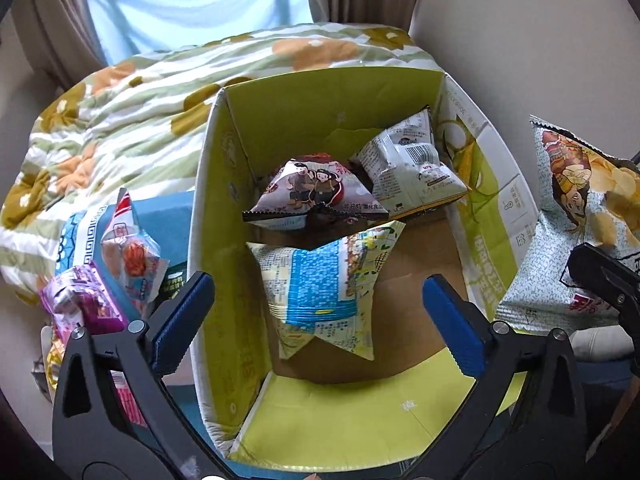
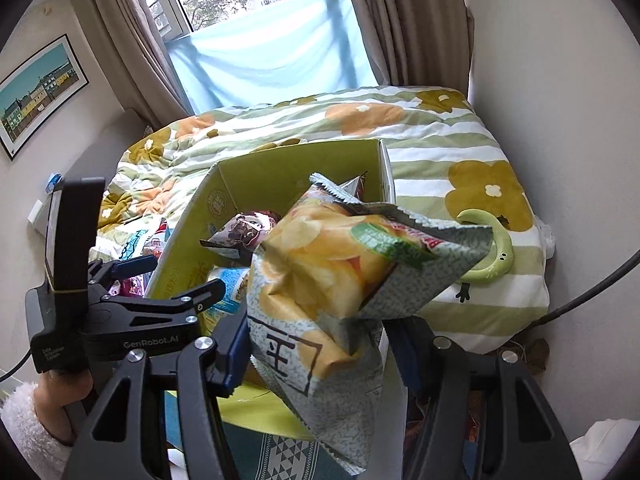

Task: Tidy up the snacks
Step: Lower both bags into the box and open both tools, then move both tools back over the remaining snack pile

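Holding the puffy pale-green potato-chip bag clamped in my right gripper, I hang just right of the green-lined cardboard box, its opening lying to my left. My left gripper gapes empty over that box, nearer to it

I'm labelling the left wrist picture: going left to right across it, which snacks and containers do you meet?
Purple snack packet → red-and-white packet → cardboard box, with the blue-and-yellow bag inside it → chip bag in the right gripper.

Left tongs spread wide over box — blue-white packet inside.
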A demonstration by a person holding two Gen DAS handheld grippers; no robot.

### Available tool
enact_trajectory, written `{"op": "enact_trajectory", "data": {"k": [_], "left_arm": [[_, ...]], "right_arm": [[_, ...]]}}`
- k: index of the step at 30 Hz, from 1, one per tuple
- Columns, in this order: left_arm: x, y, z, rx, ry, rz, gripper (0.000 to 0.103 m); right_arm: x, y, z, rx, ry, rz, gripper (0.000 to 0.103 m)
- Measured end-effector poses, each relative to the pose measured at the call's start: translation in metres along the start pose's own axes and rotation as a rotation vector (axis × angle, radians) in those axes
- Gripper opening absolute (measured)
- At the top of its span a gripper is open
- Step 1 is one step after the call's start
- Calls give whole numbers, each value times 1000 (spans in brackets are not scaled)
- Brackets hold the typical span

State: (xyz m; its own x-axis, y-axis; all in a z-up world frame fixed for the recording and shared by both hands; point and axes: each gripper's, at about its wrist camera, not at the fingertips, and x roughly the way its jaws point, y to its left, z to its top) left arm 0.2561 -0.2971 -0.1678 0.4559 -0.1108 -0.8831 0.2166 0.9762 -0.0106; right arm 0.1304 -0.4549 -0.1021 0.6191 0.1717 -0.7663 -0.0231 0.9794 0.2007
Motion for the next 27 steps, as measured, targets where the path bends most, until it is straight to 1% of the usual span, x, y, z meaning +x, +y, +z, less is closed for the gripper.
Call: {"op": "enact_trajectory", "data": {"k": [6,11,16,21,23,24,25,26,27], "left_arm": [[-22,9,-12,-9,-4,-5,103],[-38,20,-13,-32,-28,-1,103],[-42,32,-12,-68,-20,-24,103],[-34,37,-14,-65,6,-18,103],[-33,37,-16,-64,9,-22,103],[-33,37,-16,-60,8,-21,103],[-33,37,-17,-55,7,-17,103],[-33,37,-18,-49,6,-11,103],[-33,37,-19,-44,5,-6,103]], "right_arm": [[5,-2,3,0,27,18,56],[21,10,10,-67,78,17,57],[50,13,18,-85,124,18,57],[68,17,21,-107,171,14,57],[72,20,22,-123,180,6,59],[73,21,22,-129,173,1,67],[72,21,21,-134,159,-1,88],[71,21,21,-132,145,-3,98],[68,19,20,-125,130,-5,103]]}}
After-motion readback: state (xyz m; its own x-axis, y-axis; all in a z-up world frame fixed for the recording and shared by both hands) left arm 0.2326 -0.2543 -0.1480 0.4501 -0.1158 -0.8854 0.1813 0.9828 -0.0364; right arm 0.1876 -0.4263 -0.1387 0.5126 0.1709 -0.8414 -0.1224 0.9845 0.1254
